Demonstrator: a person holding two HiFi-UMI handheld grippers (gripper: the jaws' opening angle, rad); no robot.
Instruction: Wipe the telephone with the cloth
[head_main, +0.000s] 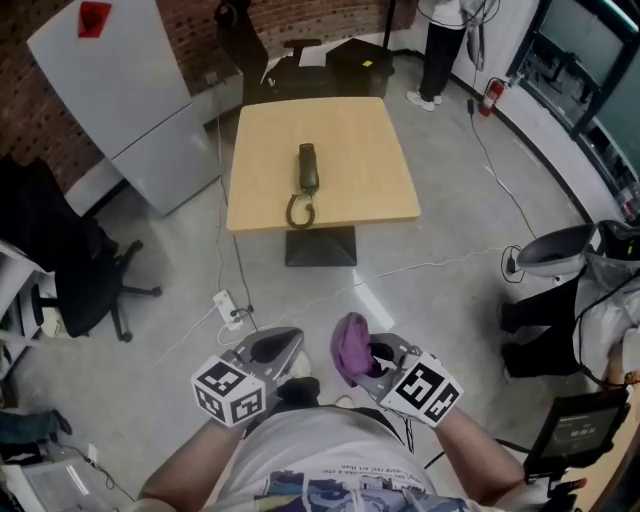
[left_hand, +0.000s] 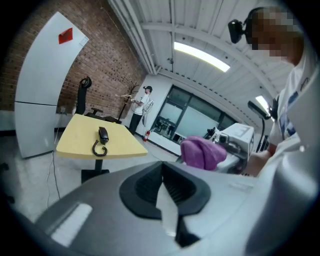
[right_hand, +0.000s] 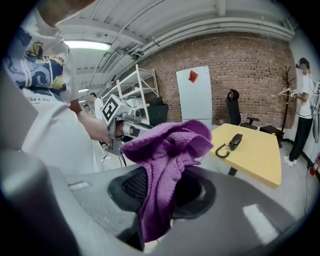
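Wiping not begun yet: cloth (right_hand: 167, 145) pinched in right gripper (head_main: 378, 358), left gripper (left_hand: 164, 192) closed empty, telephone (head_main: 308, 167) untouched at twelve o'clock, well apart.

Yellow tabletop ahead of me, with one telephone on it.
I see a square, pale-yellow tabletop (head_main: 350, 140) on a single dark pedestal base (head_main: 320, 246), which stands on the grey floor (head_main: 420, 310). The dark telephone (head_main: 307, 167) lies lengthwise near the middle of the top, and its coiled cord (head_main: 299, 212) curls toward the near edge. On the floor near the base I make out a white power strip (head_main: 229, 308) and a thin white cable (head_main: 445, 263).
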